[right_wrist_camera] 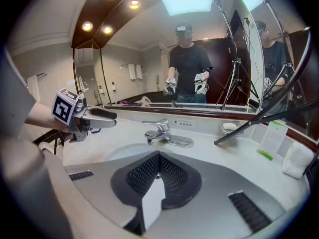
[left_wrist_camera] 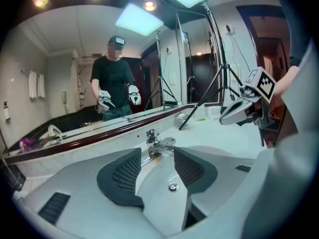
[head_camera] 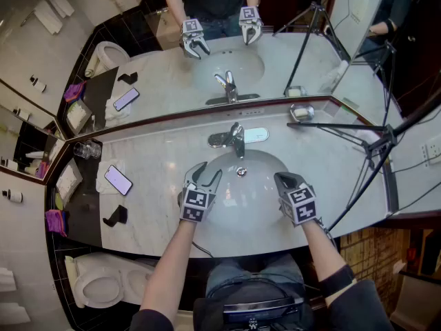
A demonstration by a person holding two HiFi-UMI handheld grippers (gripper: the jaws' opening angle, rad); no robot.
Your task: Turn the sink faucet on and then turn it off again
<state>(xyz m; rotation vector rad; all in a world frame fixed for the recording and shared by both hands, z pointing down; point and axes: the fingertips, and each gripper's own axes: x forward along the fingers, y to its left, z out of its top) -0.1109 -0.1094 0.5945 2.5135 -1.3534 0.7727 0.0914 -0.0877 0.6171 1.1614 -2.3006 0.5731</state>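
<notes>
two grippers work over one sink point(head_camera: 258, 216) with one faucet point(head_camera: 234, 138), which stands at the basin's 12 o'clock. it has a single lever, and no water can be made out. one drain point(head_camera: 241, 172) sits just below it.

the left gripper point(head_camera: 207, 174) hovers over the basin at about 8 o'clock. its jaws are spread and nothing lies between the ribbed pads point(left_wrist_camera: 124, 176). in the left gripper view the faucet shows in the gap, farther off and untouched. the right gripper point(head_camera: 284, 179) hangs at about 4 o'clock with its jaws pressed together on nothing. each gripper carries one marker cube, two in all point(head_camera: 195, 205) point(head_camera: 301, 205), printed with black-and-white squares.

on the counter point(head_camera: 158, 150), one phone point(head_camera: 118, 180) lies at the basin's 9 o'clock. one soap dish point(head_camera: 301, 112) sits at 1 o'clock and one black tripod point(head_camera: 372, 143) reaches in from 3 o'clock. a small plate point(right_wrist_camera: 185, 124) behind the faucet bears print too small to read. one white card with a green band point(right_wrist_camera: 273, 138) stands at the far right, its text unreadable. the mirror point(head_camera: 172, 67) repeats both grippers and the faucet.
</notes>
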